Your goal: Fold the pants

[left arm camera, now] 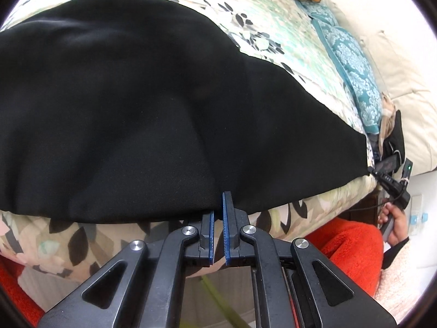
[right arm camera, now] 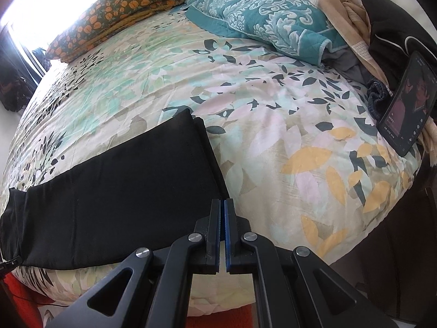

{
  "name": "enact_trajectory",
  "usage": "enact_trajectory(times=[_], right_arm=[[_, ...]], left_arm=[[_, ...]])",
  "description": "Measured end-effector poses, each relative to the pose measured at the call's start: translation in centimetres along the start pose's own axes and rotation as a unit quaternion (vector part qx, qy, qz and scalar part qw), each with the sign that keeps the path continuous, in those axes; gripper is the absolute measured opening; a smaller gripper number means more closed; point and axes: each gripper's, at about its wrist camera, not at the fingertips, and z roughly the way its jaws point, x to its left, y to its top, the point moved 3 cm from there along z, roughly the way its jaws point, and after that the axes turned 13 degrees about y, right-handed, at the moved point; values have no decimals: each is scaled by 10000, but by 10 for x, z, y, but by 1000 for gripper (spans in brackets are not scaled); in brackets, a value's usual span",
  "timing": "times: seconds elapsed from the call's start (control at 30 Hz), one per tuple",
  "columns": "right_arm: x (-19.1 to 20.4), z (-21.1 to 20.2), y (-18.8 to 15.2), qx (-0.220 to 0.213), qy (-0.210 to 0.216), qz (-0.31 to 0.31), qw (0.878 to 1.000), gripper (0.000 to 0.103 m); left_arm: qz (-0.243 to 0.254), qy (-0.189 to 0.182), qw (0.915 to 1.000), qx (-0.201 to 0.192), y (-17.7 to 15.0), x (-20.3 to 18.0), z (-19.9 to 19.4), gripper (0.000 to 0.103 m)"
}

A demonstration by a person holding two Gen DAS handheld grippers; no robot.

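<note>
Both of my grippers look clenched on the near hem of the black pants [left arm camera: 136,114] lying along the bed's [right arm camera: 273,150] near edge, left gripper [left arm camera: 218,213] then right gripper [right arm camera: 222,213], and I fear thin slippery cloth slipping free mid-fold.

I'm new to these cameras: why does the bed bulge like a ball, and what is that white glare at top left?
Both wrist views are fisheye, so straight edges bow and dark corners ring the frame. In the right wrist view a bright window blows out to white behind the orange-flowered pillow. In the left wrist view the black fabric pants swallow detail, with only faint folds showing.
</note>
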Motion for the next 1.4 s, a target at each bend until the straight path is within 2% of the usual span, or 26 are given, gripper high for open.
enact_trajectory(times=[0.1, 0.17, 0.23, 0.3, 0.33, 0.37, 0.43, 0.53, 0.6, 0.63, 0.7, 0.77, 0.8, 0.87, 0.93, 1.0, 1.1, 1.17, 1.2, 1.23, 1.27, 1.3, 1.4], right_arm=[[0, 3, 0, 50, -49, -10, 10000, 2], [1, 3, 0, 55, -73, -18, 10000, 3], [0, 4, 1, 48, -69, 12, 10000, 3], [-3, 3, 2, 25, -25, 99, 9999, 8], [-5, 1, 2, 5, -13, 155, 9999, 22], [-7, -2, 2, -36, -24, 198, 9998, 53], [-7, -18, 2, -333, -259, 213, 9989, 81], [9, -45, 2, -739, -787, 11, 9942, 81], [36, -57, 1, -913, -668, -234, 9933, 81], [54, -60, -2, -954, -562, -368, 9932, 81], [96, -57, -8, -932, -207, -656, 9933, 83], [143, -44, -20, -808, 289, -885, 9924, 87], [166, -34, -28, -693, 550, -989, 9912, 87], [209, -6, -44, -443, 964, -1167, 9875, 87], [244, 24, -61, -237, 1235, -1330, 9831, 87], [267, 50, -76, -78, 1302, -1499, 9801, 87], [290, 80, -97, 279, 1042, -1985, 9742, 87], [296, 89, -103, 448, 942, -2221, 9694, 87], [299, 93, -105, 509, 947, -2279, 9677, 87], [299, 95, -106, 539, 912, -2319, 9669, 87], [298, 97, -106, 557, 866, -2331, 9670, 87], [296, 98, -105, 582, 857, -2313, 9674, 87], [291, 101, -106, 600, 839, -2263, 9686, 87]], left_arm=[[73, 83, 9999, -16, 0, 0, 0, 5], [125, 203, 9997, -24, -1, -2, -1, 14], [212, 288, 9994, -15, -5, -2, -4, 49], [281, 313, 9991, -64, -12, 0, -11, 62], [328, 313, 9990, -63, -18, 2, -15, 62], [379, 295, 9988, -35, -24, 7, -20, 62], [420, 237, 9988, -65, -38, 18, -34, 62], [92, 183, 9993, -310, -54, 56, -63, 62], [-445, 164, 9966, -673, -52, 98, -92, 63], [-781, 229, 9924, -918, -48, 125, -108, 63], [-1515, 503, 9774, -1383, -33, 185, -137, 66], [-2283, 796, 9565, -1632, -17, 247, -158, 66], [-2579, 827, 9483, -1656, -9, 275, -163, 66], [-2890, 1010, 9401, -1500, 5, 318, -162, 66], [-2756, 1343, 9444, -1186, 20, 343, -151, 66], [-2487, 1641, 9501, -918, 33, 354, -137, 66], [-2120, 2029, 9543, -559, 39, 362, -119, 67], [-1778, 2150, 9599, -286, 43, 360, -104, 73], [-1634, 2136, 9629, -221, 45, 354, -99, 73], [-1525, 2053, 9665, -223, 46, 352, -97, 65], [-1472, 1975, 9688, -273, 47, 350, -98, 51], [-1438, 2147, 9656, -284, 48, 348, -100, 24], [-1251, 2275, 9646, -459, 57, 345, -114, 13]])
